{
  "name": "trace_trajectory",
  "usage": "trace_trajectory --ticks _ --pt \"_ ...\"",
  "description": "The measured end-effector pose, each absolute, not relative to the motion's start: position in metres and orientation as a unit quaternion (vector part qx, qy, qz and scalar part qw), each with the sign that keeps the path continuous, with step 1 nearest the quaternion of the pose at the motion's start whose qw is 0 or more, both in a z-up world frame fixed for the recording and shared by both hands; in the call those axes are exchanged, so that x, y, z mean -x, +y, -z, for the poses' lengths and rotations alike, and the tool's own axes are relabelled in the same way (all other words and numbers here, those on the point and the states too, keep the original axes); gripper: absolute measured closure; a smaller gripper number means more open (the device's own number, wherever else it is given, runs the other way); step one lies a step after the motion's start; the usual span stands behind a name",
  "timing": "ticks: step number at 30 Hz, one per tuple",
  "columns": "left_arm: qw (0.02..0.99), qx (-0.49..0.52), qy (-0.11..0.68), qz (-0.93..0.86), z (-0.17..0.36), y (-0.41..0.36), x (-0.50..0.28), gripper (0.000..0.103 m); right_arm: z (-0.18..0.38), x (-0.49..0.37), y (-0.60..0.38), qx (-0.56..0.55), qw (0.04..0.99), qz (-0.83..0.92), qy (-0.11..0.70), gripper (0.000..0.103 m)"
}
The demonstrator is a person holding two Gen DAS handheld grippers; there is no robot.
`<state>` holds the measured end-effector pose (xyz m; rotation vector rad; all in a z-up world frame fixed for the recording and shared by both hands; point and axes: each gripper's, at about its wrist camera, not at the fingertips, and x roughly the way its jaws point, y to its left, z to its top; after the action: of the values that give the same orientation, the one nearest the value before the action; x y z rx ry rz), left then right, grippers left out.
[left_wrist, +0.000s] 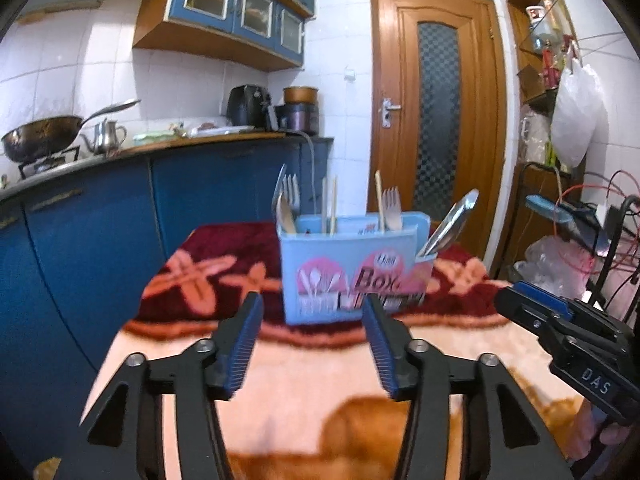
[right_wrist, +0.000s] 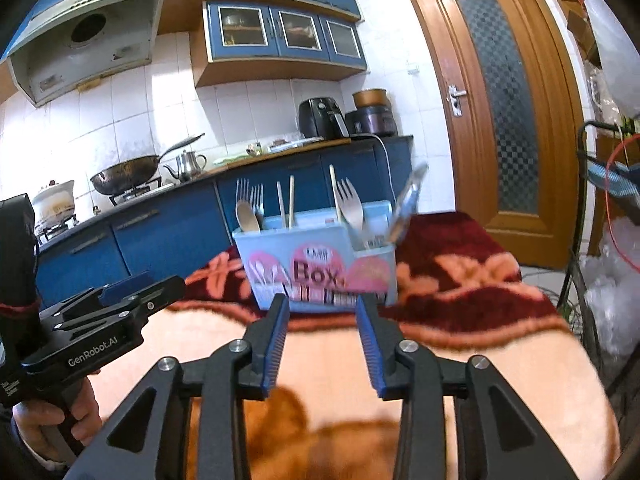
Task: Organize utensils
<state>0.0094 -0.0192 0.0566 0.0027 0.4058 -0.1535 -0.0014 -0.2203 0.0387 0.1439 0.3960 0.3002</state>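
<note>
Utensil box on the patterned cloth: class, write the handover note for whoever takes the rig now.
Left gripper: open, empty, short of the utensil box.
Right gripper: open, empty, likewise.
In the box: wooden spoon, metal forks, chopsticks, wooden fork; metal spoon leans out at the right end.
Done: every utensil in view is in the box.
Left: perhaps straighten that spoon.

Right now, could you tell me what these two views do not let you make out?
- Lower ends of the utensils: hidden by the walls of the blue box, both views.
- Metal spoon: motion-blurred in the right wrist view.
- Small print on the box label: blurred, both views.
- Table near edge: hidden behind the gripper frames.
</note>
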Motion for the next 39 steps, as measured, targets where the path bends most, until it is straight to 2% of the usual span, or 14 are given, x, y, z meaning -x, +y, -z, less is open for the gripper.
trace_trajectory --ticks 4,8,9,13,39 --pt "0.975 0.008 0.215 0.062 -0.036 -0.014 -0.005 0.034 -0.026 0.010 -0.219 -0.060 0.968 -0.140 0.198 0.039" --pt "0.974 -0.005 0.221 0.047 -0.019 -0.015 -0.002 0.031 -0.019 0.017 -0.215 -0.040 0.975 -0.116 0.184 0.013" --pt "0.973 -0.007 0.224 0.047 -0.016 -0.016 -0.002 0.030 -0.016 0.019 -0.214 -0.033 0.978 -0.109 0.176 0.012" --pt "0.973 0.001 0.225 0.049 -0.011 -0.016 0.000 0.027 -0.012 0.021 -0.213 -0.024 0.980 -0.108 0.168 0.010" --pt "0.976 0.025 0.215 0.026 -0.006 -0.009 0.004 0.027 -0.009 0.030 -0.214 -0.022 0.983 -0.112 0.144 0.009"
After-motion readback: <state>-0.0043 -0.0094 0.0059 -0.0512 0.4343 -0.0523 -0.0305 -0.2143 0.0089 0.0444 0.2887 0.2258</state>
